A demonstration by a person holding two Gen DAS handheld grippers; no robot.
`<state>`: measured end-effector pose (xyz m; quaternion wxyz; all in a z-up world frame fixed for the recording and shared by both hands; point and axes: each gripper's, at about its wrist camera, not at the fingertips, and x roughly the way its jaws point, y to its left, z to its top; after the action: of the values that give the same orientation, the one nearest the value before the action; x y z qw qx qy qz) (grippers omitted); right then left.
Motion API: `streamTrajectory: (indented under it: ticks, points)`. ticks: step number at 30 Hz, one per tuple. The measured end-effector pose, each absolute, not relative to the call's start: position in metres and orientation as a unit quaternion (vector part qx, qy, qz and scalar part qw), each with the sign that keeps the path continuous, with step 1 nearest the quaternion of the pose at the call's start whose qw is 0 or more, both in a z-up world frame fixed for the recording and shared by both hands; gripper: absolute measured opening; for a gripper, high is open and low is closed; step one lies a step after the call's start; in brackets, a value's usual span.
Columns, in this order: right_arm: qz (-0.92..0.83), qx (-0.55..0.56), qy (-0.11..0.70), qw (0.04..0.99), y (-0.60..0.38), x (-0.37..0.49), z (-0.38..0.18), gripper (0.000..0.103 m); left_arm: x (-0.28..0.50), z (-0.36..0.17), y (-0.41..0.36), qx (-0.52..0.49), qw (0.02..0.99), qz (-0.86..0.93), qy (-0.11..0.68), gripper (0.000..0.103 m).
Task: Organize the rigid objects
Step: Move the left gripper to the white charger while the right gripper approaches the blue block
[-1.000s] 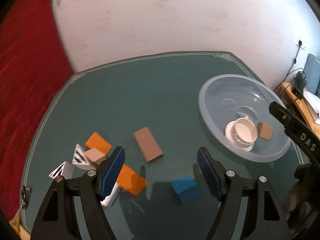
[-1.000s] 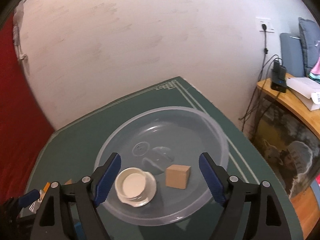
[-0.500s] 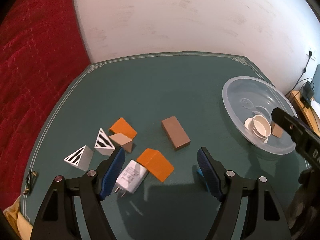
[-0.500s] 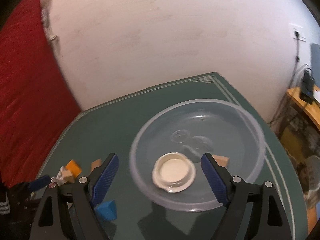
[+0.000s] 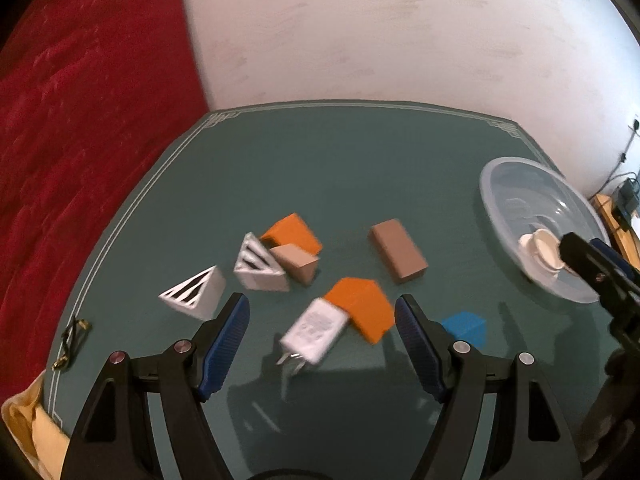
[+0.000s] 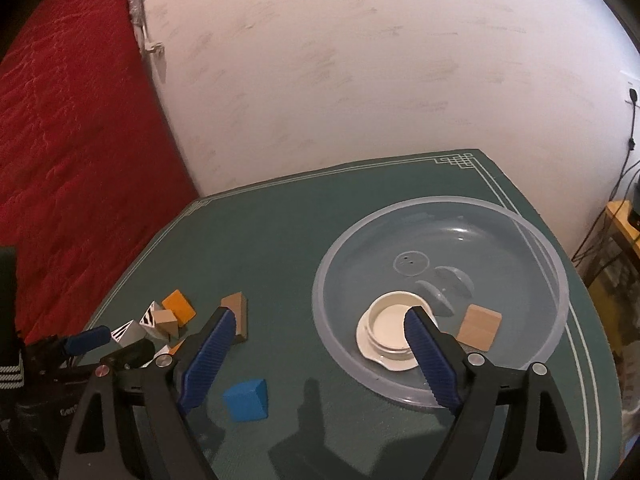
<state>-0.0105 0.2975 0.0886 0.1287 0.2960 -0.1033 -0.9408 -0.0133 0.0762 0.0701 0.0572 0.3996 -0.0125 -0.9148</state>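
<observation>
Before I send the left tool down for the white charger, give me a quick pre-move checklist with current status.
1. Left tool open, holding nothing: ok.
2. White charger between its fingers' line: ok.
3. Charger free of neighbours: not ok, the orange block touches or overlaps it.
4. Room in the clear bowl: ok.
5. Right tool open, holding nothing: ok.
6. Image sharpness, left view: not ok, blurred.
</observation>
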Motion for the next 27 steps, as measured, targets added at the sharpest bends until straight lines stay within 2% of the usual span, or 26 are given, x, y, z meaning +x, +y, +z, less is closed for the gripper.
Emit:
streamTrajectory:
  ticks: [16,27]
  points:
    - [-0.929,0.319,-0.049,0.182,0.264,0.000,0.083,0.089,0.007,0.069,0.002,0.418,0.117,-0.900,0.031,0.076]
    - [-0.924,0.336,-0.017,0.181,0.250,0.001,0.072,0.089,0.002,0.058,-0.013,0.445,0.122,-0.886,0.047,0.076]
